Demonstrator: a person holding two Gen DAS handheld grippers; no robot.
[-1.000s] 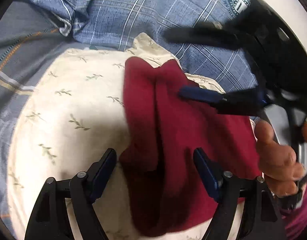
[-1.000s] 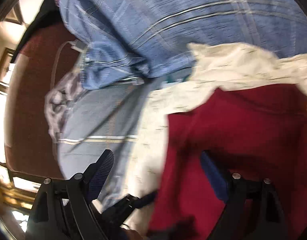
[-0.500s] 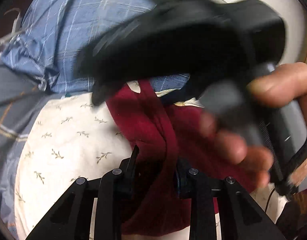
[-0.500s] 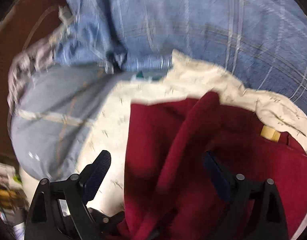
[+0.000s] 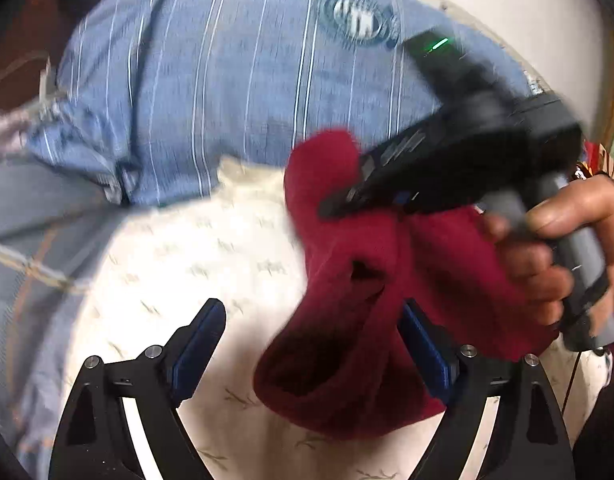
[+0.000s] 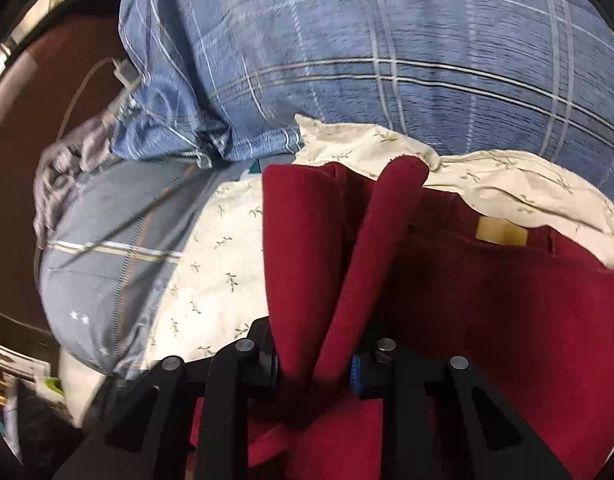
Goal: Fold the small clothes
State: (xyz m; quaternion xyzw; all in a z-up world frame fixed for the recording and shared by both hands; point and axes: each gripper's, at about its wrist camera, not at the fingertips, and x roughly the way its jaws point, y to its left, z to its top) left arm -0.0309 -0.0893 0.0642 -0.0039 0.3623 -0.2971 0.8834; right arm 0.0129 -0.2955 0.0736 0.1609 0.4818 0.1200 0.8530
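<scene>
A dark red knit garment lies bunched on a cream leaf-print cloth. My left gripper is open, with a hanging fold of the garment between its fingers. My right gripper is shut on a raised fold of the red garment. In the left wrist view the right gripper pinches the garment's upper edge, held by a hand. A tan label shows inside the garment.
A blue plaid pillow or quilt lies behind the cream cloth. A grey-blue pillow sits to the left. A white charger and cable lie on a dark brown surface at far left.
My left gripper was shut on the red garment half a second ago and is now open. My right gripper was open and has shut on a fold, lifting it.
</scene>
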